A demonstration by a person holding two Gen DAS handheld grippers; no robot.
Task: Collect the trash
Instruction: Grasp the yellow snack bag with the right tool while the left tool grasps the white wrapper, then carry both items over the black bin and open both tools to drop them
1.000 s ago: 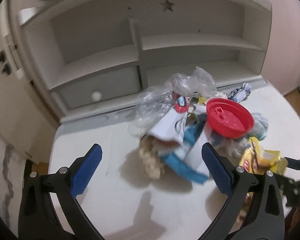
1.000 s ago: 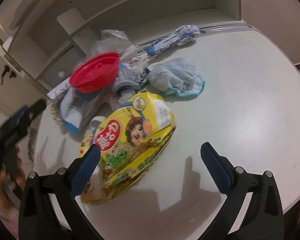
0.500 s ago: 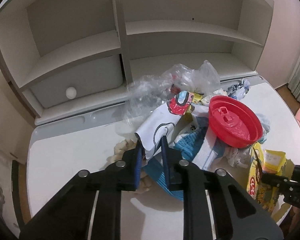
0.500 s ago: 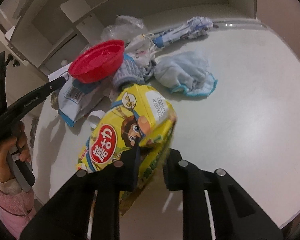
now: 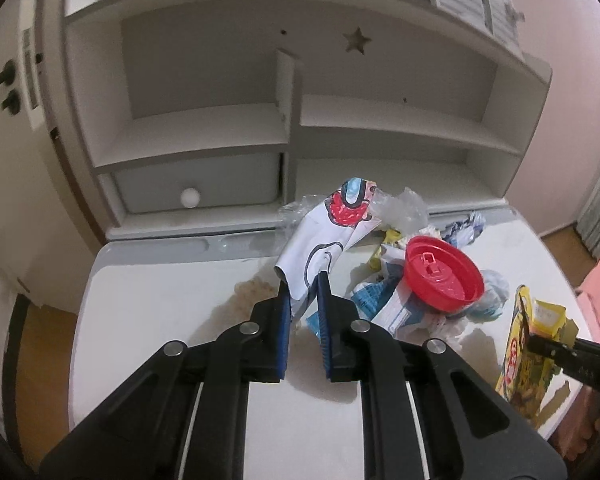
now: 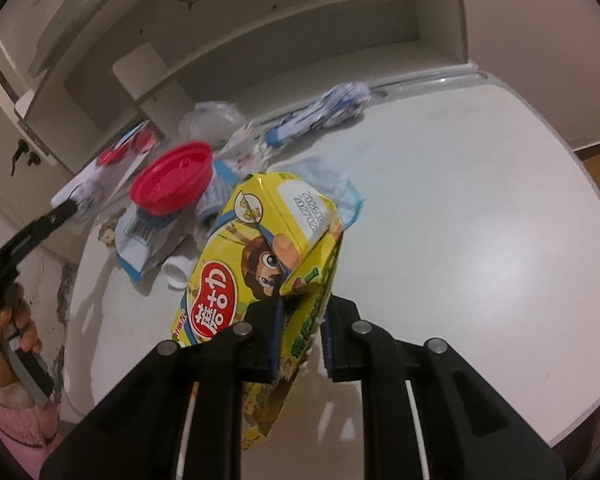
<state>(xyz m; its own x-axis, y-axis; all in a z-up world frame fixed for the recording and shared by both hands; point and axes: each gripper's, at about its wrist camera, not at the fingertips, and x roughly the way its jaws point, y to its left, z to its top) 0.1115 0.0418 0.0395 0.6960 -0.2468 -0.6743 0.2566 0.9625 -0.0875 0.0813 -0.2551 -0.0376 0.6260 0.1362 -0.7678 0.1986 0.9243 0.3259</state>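
My left gripper [image 5: 303, 292] is shut on a white wrapper with red and blue cartoon print [image 5: 328, 240] and holds it up above the white table [image 5: 160, 320]. My right gripper [image 6: 303, 312] is shut on a yellow snack bag [image 6: 260, 240], lifted off the table; the bag also shows at the right of the left wrist view [image 5: 528, 352]. The trash pile stays on the table: a red plastic lid [image 5: 444, 276], a blue and white packet [image 5: 380, 304], clear plastic [image 5: 400, 208] and a crumpled blue and white wrapper [image 6: 324, 108].
A white shelf unit [image 5: 292, 120] with a drawer [image 5: 196, 188] stands behind the pile. A pale blue cloth [image 6: 324, 176] lies behind the yellow bag. The table's rounded edge [image 6: 580, 400] runs at the right. A beige lumpy item [image 5: 252, 296] lies left of the pile.
Both grippers closed from open a second ago. The left one has since lifted the printed wrapper off the pile. The right one has raised the yellow bag off the table.
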